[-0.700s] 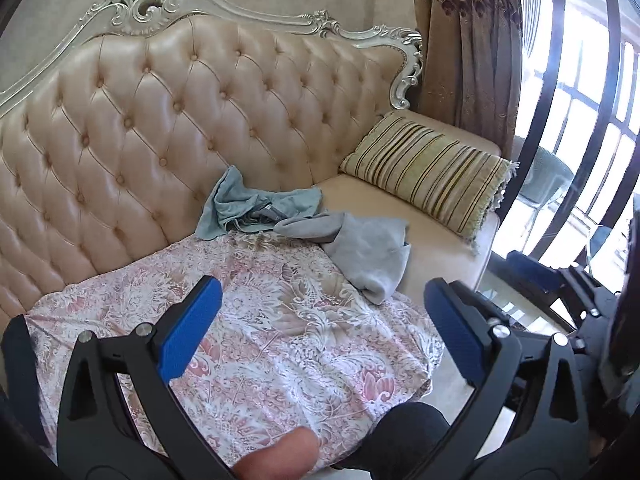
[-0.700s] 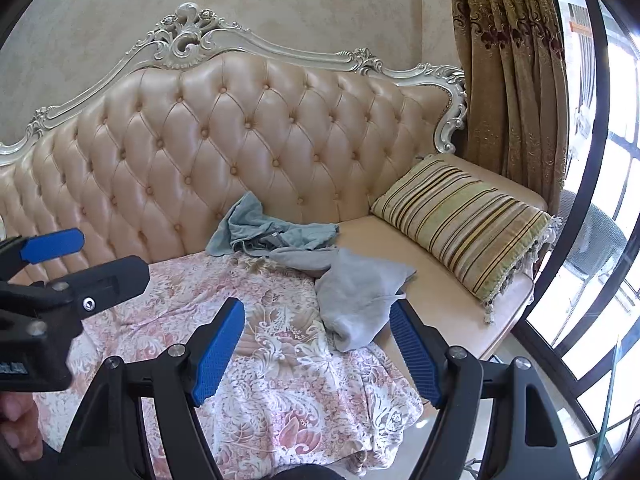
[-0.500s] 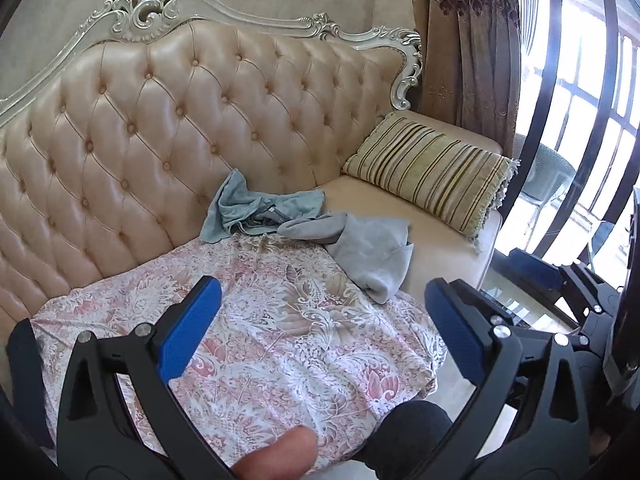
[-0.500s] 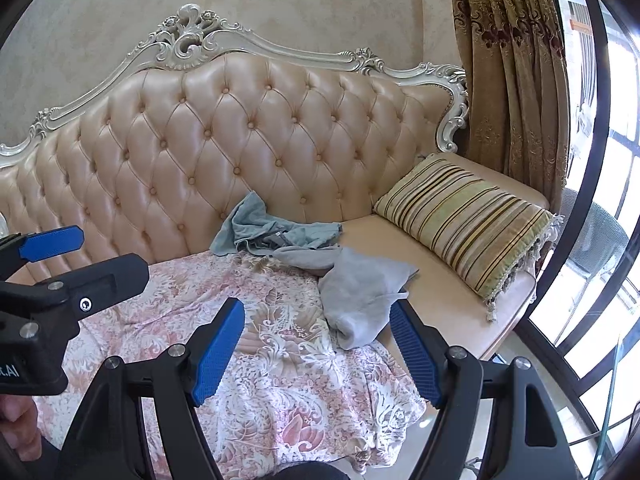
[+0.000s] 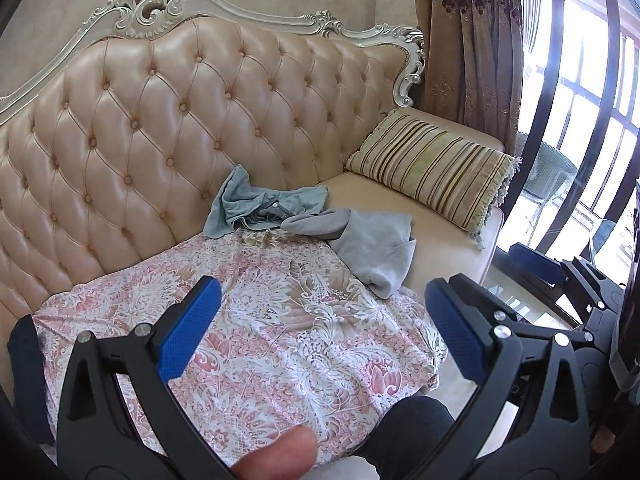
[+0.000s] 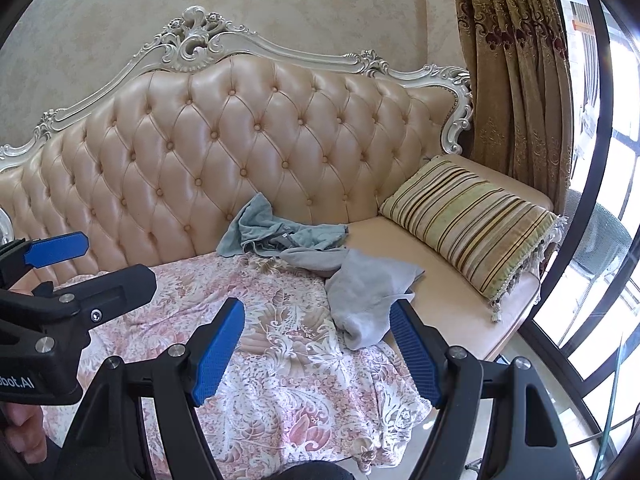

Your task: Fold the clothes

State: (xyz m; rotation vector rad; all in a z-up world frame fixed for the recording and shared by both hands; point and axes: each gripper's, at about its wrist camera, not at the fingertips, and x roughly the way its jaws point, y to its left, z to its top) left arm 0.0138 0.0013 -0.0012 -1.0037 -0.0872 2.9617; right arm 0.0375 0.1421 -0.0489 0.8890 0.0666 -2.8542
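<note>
Two crumpled garments lie at the back of the sofa seat: a blue-green one [image 5: 264,208] [image 6: 280,232] against the backrest and a grey one [image 5: 372,240] [image 6: 368,296] to its right, partly over a pink floral cover [image 5: 280,320] [image 6: 288,360]. My left gripper [image 5: 322,320] hangs open above the cover, well short of the clothes, nothing between its blue pads. My right gripper [image 6: 316,348] is open too, with the grey garment showing beyond its right finger, not touched. The left gripper [image 6: 56,248] also shows at the left of the right wrist view.
A tufted beige sofa backrest [image 5: 180,120] rises behind the clothes. A striped cushion [image 5: 432,168] [image 6: 472,224] rests on the bare seat at the right. Brown curtains [image 6: 512,80] and a window stand at the far right. A thumb [image 5: 276,456] and a dark-clad knee [image 5: 408,428] sit low in the left wrist view.
Both views have drifted slightly, with the sofa and clothes shifting a little right and down. Neither gripper has taken hold of anything.
</note>
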